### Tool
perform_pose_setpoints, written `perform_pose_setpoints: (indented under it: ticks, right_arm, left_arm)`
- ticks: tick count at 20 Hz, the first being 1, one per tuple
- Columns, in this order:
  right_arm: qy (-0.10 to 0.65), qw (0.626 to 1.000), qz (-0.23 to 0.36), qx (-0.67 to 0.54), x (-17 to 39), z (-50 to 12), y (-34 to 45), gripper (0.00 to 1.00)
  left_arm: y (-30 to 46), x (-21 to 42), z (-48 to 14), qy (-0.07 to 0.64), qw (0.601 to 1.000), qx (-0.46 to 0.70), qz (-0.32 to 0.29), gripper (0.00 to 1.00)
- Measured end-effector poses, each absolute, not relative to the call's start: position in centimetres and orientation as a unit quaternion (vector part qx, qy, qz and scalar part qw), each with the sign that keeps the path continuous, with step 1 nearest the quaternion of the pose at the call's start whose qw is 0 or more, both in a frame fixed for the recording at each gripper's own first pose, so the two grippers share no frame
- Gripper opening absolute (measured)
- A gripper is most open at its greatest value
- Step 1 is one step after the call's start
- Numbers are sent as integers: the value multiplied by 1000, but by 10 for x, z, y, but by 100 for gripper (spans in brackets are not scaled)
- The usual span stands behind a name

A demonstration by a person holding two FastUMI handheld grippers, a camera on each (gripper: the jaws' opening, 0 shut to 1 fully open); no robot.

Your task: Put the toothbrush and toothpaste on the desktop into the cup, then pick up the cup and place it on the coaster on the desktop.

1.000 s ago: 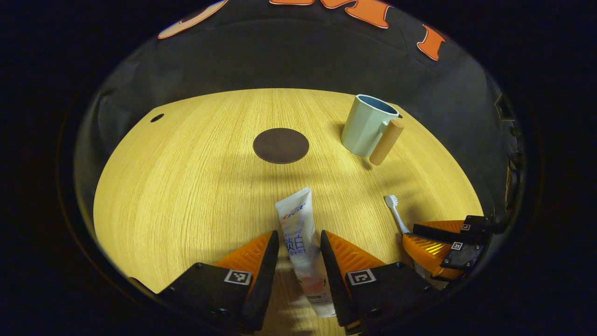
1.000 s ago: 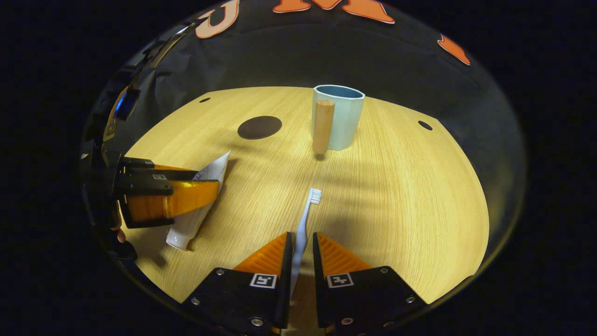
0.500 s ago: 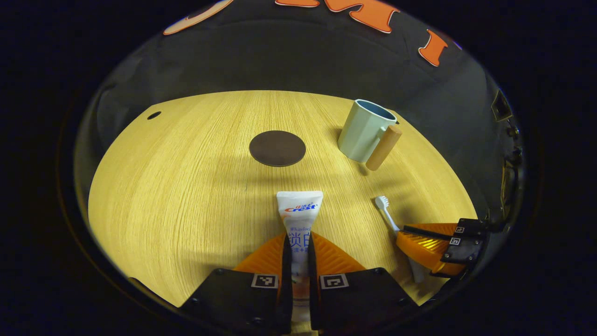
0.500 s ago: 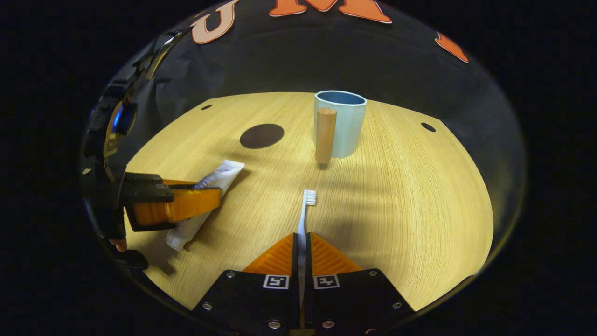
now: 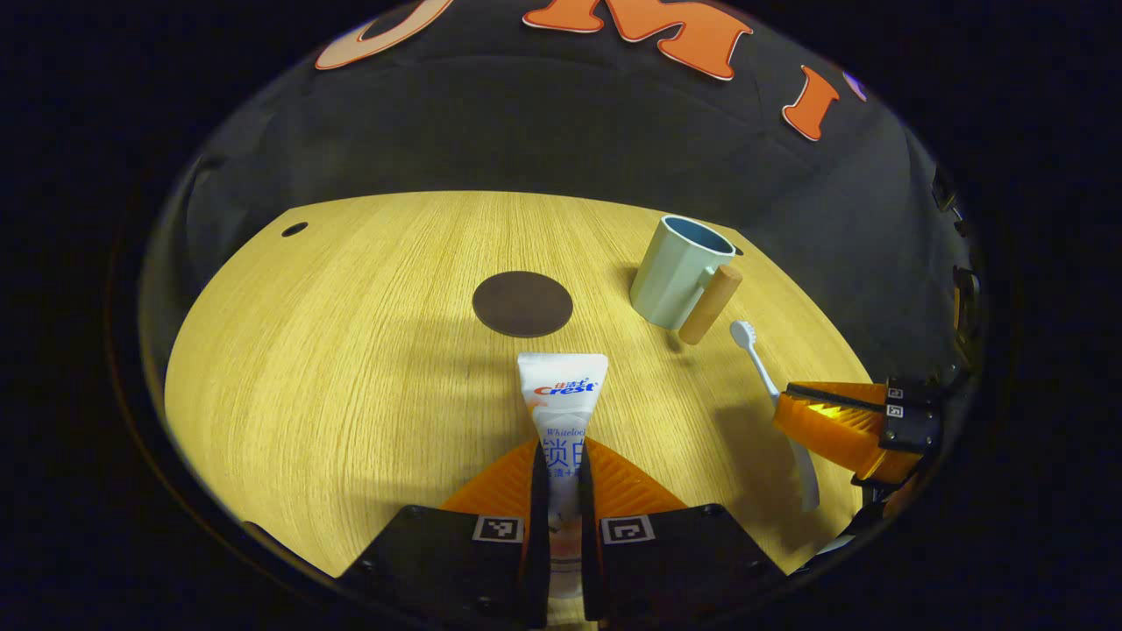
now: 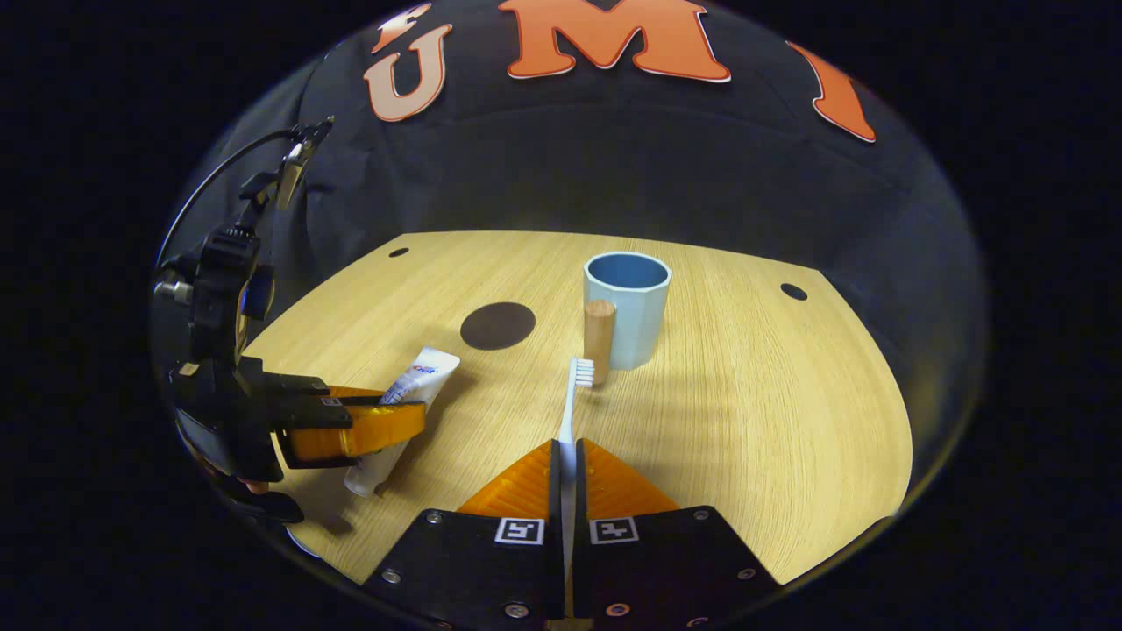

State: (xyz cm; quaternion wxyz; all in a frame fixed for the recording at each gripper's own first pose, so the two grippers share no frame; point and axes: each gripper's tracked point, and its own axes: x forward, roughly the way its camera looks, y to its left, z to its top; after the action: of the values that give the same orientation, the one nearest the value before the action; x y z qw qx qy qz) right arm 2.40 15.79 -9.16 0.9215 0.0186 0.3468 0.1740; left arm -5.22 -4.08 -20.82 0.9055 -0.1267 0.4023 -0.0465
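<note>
— What's nearest in the left gripper view?
— The left gripper (image 5: 561,456), its fingers clamped on the toothpaste (image 5: 561,399), whose flat end points at the coaster (image 5: 522,303).
— And the other?
— In the right gripper view, the right gripper (image 6: 567,456) pinches the toothbrush (image 6: 574,399) by its handle, bristles close to the cup's wooden handle (image 6: 600,337).
— Farther off?
— The cup (image 6: 628,320) stands upright on the desktop (image 6: 771,412), to the right of the coaster, well apart from it.
</note>
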Motion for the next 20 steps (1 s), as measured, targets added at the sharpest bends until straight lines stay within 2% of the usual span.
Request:
perform_pose_setpoints:
  ticks: [2,4,9,20]
  right_arm:
    - [329,928,175,22,31,-81,158,5]
    - [309,934,177,27,40,-72,156,5]
    - [247,952,175,36,67,-33,150,5]
    - [138,973,172,70,130,9,147,5]
  left_arm:
    - [-37,-49,-202,384,913,-127,-43,18]
    - [-37,-47,-197,379,915,-132,-49,12]
    - [-33,-43,-184,354,923,-141,-50,13]
    - [-26,-35,-155,300,942,-138,-50,12]
